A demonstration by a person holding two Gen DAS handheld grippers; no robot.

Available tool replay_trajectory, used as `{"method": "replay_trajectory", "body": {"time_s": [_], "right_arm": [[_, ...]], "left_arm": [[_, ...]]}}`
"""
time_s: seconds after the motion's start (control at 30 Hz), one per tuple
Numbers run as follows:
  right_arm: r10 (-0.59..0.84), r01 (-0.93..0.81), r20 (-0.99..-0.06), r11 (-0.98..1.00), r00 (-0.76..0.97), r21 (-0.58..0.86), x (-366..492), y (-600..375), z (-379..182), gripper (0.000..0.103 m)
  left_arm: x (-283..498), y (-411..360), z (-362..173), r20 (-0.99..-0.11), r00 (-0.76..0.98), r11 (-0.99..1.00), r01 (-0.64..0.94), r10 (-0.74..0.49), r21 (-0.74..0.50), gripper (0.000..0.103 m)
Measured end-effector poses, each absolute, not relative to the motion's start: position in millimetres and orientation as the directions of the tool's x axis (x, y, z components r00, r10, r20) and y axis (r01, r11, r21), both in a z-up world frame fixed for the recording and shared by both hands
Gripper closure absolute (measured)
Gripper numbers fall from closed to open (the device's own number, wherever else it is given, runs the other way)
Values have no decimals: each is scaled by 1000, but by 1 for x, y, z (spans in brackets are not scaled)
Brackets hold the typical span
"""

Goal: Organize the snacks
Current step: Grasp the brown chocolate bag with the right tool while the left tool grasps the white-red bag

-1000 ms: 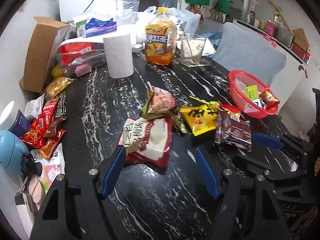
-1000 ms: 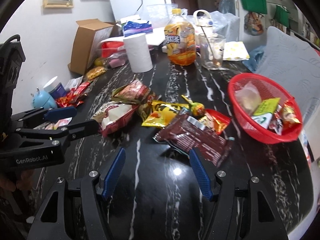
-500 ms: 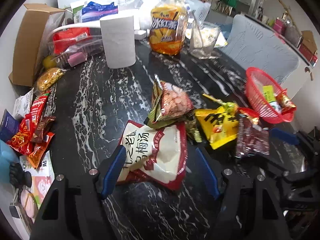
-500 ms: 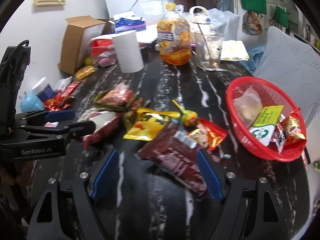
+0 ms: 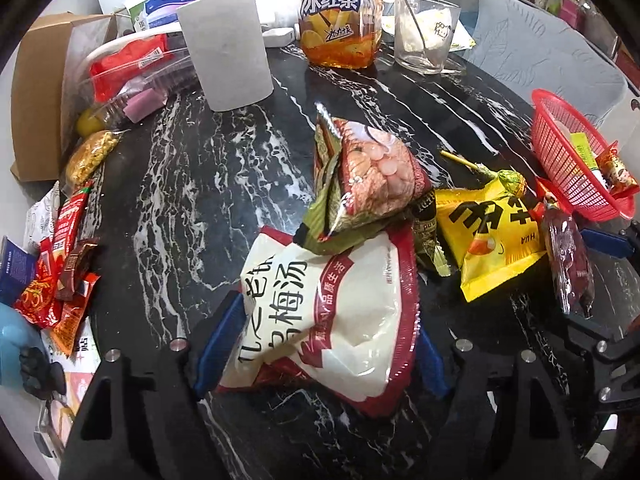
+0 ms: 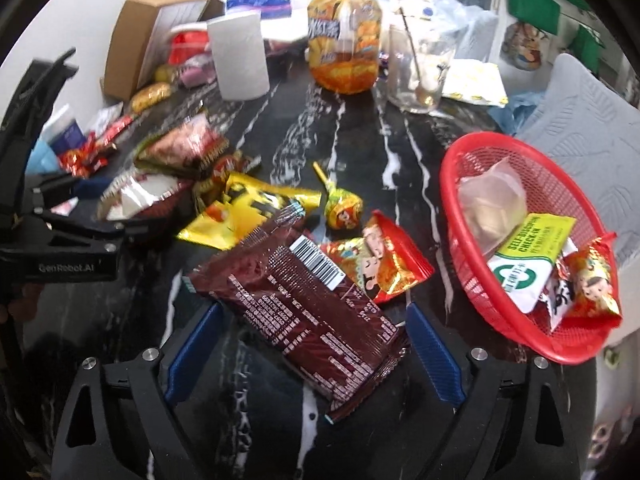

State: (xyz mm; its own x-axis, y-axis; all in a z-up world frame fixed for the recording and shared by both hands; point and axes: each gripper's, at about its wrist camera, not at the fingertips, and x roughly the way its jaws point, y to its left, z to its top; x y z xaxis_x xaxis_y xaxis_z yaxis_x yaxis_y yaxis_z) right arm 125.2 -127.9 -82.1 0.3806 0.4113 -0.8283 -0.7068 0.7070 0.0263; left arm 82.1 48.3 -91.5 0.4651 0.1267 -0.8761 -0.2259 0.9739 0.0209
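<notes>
A white-and-red snack bag (image 5: 320,308) lies on the black marble table (image 5: 192,184), between the blue fingers of my left gripper (image 5: 326,344). Its jaws are opening and the pads stand beside the bag's edges without squeezing it. A dark brown packet (image 6: 304,300) lies flat between the wide fingers of my right gripper (image 6: 314,344), whose jaws are also opening. Around them lie a green-and-pink bag (image 5: 368,176), a yellow bag (image 5: 492,240), a lollipop (image 6: 342,208) and a small red packet (image 6: 384,256). The red mesh basket (image 6: 472,160) holds several packets.
At the back stand a paper roll (image 5: 228,44), an iced-tea bottle (image 5: 340,12) and a glass with a spoon (image 5: 424,32). A cardboard box (image 5: 36,92) and a heap of small packets (image 5: 60,264) line the left edge. A grey chair (image 6: 592,128) stands behind the basket.
Both grippers came forward and down, so each packet now lies between its fingers. The right jaws have spread much wider, and the left jaws a little.
</notes>
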Motion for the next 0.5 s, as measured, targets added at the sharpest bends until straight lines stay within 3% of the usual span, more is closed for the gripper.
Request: {"method": "replay_trajectory", "body": {"time_s": [0.07, 0.13, 0.2, 0.33, 0.5], "right_arm": [[397, -713, -837, 701, 377, 11, 125, -126, -85, 12], [376, -709, -837, 704, 399, -22, 122, -124, -85, 28], [377, -714, -833, 700, 404, -29, 120, -125, -83, 35], [402, -724, -828, 690, 390, -5, 114, -130, -80, 43], [424, -718, -827, 695, 369, 36, 105, -140, -77, 45]], "left_arm": [[79, 50, -91, -870, 486, 976, -218, 85, -26, 28], [75, 49, -90, -864, 498, 978, -206, 76, -32, 31], [74, 46, -89, -861, 502, 981, -192, 77, -24, 34], [68, 39, -87, -864, 502, 984, -165, 31, -61, 35], [55, 20, -85, -869, 496, 989, -127, -5, -78, 35]]}}
